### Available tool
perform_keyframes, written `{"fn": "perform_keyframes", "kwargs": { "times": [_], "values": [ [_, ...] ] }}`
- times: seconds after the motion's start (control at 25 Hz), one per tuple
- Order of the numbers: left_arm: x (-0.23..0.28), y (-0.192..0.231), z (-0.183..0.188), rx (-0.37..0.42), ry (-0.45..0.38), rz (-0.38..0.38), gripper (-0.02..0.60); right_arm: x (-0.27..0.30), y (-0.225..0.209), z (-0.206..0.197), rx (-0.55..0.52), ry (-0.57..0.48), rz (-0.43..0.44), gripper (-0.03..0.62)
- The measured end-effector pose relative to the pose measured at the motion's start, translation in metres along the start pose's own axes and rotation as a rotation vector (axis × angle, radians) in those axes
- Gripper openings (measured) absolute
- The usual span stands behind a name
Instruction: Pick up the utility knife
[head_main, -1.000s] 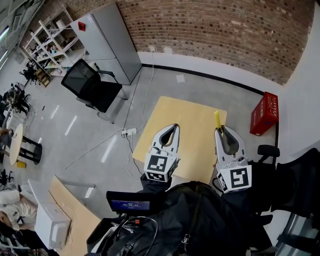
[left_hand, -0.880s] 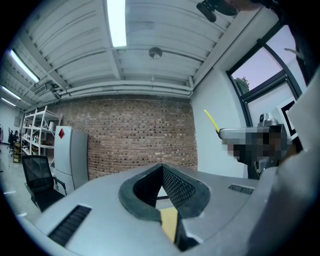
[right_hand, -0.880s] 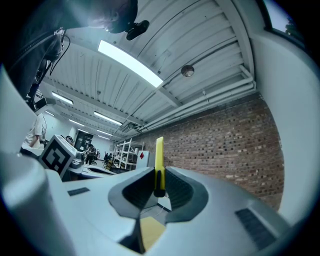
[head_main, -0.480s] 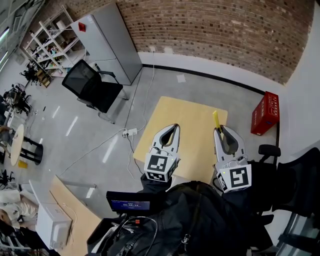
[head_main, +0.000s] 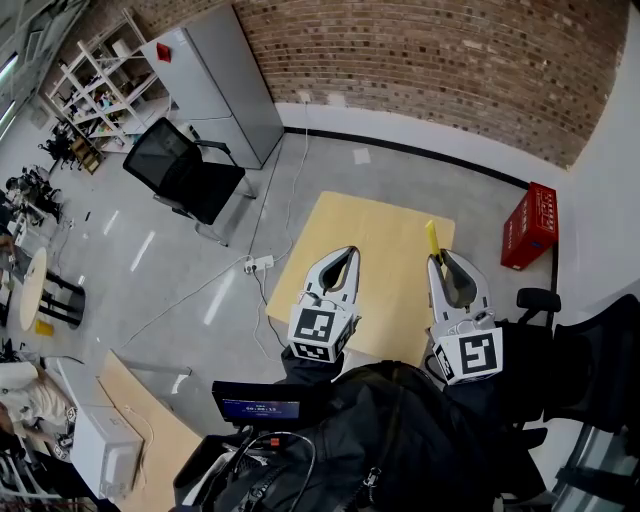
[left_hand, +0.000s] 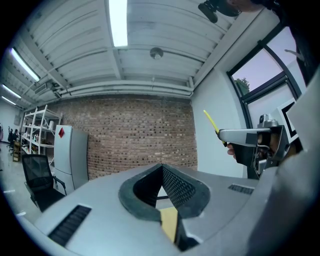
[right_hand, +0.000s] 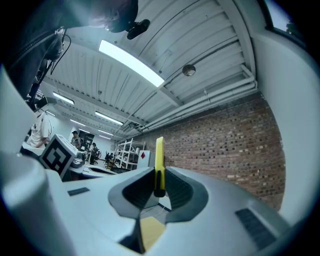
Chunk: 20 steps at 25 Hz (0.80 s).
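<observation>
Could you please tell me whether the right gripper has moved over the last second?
No. The right gripper, shut on the yellow utility knife, keeps its place over the wooden table at its right edge, beside the red crate.

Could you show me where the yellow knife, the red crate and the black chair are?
utility knife (right_hand: 159, 160): right gripper view, on its yellow body.
red crate (head_main: 528, 228): head view, on its side wall.
black chair (head_main: 163, 155): head view, on its backrest.
</observation>
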<state>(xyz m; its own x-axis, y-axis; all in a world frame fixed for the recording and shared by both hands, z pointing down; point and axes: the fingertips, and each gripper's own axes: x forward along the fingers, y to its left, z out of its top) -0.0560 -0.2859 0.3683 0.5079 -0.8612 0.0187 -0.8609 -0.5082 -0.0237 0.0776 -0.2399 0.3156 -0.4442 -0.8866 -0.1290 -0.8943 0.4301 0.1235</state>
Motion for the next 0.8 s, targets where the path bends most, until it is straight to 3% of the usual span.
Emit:
{"fn": "perform_keyframes", "kwargs": {
  "times": [0.8],
  "values": [
    [0.0006,0.0034,-0.0059,0.007,0.013,0.007,0.0,0.0016,-0.0009,-0.0029,-0.001,0.001,-0.01,0.069]
  ]
}}
